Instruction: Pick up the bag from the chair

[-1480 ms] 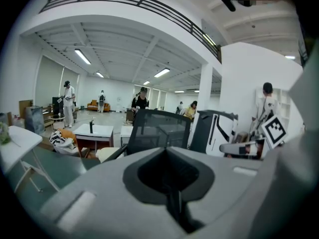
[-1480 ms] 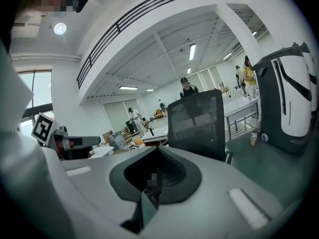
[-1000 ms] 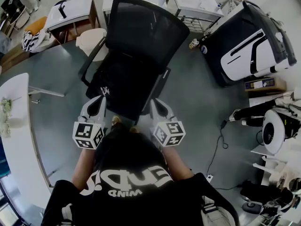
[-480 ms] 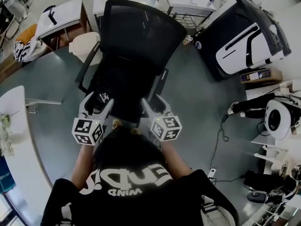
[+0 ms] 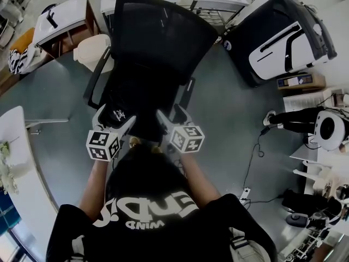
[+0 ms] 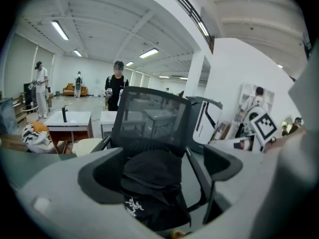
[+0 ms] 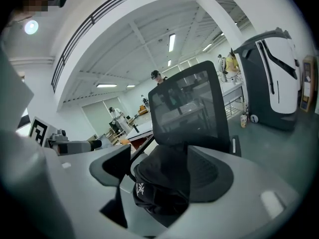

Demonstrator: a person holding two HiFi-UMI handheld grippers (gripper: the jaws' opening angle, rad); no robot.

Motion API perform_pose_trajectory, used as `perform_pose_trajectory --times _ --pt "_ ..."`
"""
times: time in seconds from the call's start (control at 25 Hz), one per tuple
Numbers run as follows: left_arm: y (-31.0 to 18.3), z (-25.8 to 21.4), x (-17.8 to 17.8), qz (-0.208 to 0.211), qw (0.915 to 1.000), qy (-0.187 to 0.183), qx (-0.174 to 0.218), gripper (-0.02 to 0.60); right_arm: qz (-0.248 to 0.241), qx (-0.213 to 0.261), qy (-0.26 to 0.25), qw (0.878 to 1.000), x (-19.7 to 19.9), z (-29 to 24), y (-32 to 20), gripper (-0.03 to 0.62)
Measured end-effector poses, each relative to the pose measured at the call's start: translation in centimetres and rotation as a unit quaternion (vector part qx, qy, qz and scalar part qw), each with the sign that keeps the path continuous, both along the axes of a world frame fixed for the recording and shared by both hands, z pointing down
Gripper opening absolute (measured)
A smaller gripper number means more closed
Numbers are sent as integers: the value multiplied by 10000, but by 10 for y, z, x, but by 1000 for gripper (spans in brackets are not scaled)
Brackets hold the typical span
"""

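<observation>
A black bag [image 5: 128, 105] with a small white logo lies on the seat of a black mesh-back office chair [image 5: 163, 31]. My left gripper [image 5: 115, 118] hovers at the seat's front left, open, with its jaws framing the bag [image 6: 154, 183] and nothing held. At the seat's front right, my right gripper [image 5: 173, 117] is open as well, and the bag [image 7: 159, 188] shows between its jaws. In both gripper views the bag sits beyond the fingertips, apart from them. The chair back [image 6: 152, 116] rises behind it.
A large black-and-white case [image 5: 283, 34] stands right of the chair. White desks [image 5: 62, 15] and a cream stool [image 5: 90, 48] are behind it on the left. A curved white table [image 5: 16, 162] runs along the left. Cables [image 5: 253, 162] trail on the floor. A person [image 6: 117, 86] stands far off.
Both grippers have moved forward and slightly inward toward the chair seat and the bag. Both stay open.
</observation>
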State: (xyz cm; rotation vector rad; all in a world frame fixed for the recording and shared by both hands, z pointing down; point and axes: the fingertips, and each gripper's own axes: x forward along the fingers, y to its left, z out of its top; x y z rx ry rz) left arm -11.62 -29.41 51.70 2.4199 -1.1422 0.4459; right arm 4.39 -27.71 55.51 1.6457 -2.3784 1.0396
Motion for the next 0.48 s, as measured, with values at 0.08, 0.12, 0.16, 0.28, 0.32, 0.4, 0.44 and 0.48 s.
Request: perform_pose_trajectory --times 0.08,0.12,0.16,0.28,0.32,0.4,0.44,0.48 --pt "-8 16 2 27 9999 -47 -110 507 28 -113 -51 9999 0 14 -10 358" --pt "-11 24 3 26 9998 -51 -179 515 45 -170 -73 9998 0 21 -15 365" --pt "-15 33 3 16 9997 -41 -257 521 67 -235 -99 9997 1 29 -20 371" --pt "-26 58 4 -21 9988 -41 -480 535 124 -498 -152 9986 4 55 -32 399" --pt "-30 67 3 -28 9985 -58 -547 538 127 -591 -155 9980 6 65 -36 411" --pt "-36 85 3 -48 9976 -90 -680 541 116 -744 -182 9970 7 83 -44 430" --pt "-39 95 3 -59 9972 -108 -743 543 113 -809 -213 9964 8 92 -47 439" --pt "-42 104 2 -68 9966 -127 -807 543 110 -874 -254 9958 9 101 -51 448"
